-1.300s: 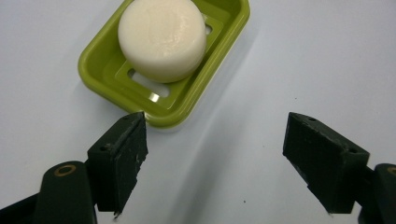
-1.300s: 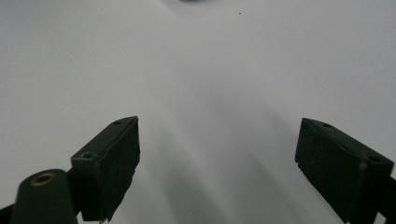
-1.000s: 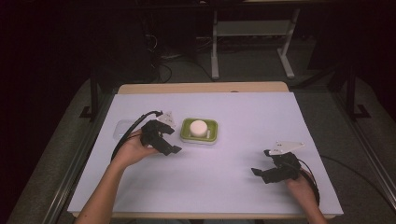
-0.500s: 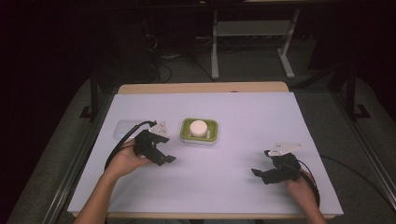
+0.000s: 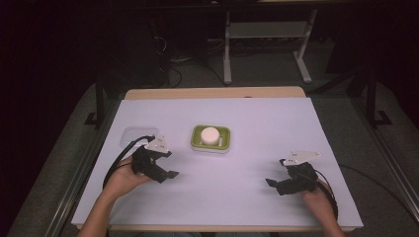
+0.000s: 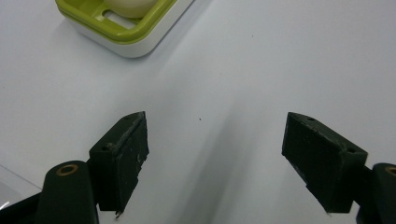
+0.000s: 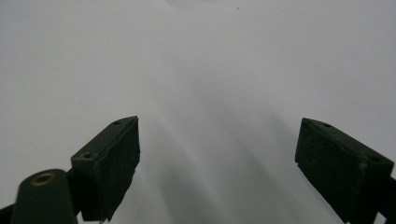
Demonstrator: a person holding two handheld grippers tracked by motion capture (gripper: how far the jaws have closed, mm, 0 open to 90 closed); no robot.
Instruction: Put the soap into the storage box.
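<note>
Resting low over the white surface (image 5: 257,123), the left gripper (image 5: 170,174) is held with its jaws wide apart and nothing between them. A green dish (image 5: 197,134) with a round white soap (image 5: 209,134) in it is seen near the left gripper, not touching it. The right gripper (image 5: 270,182) is held wide too, well apart from the dish.
</note>
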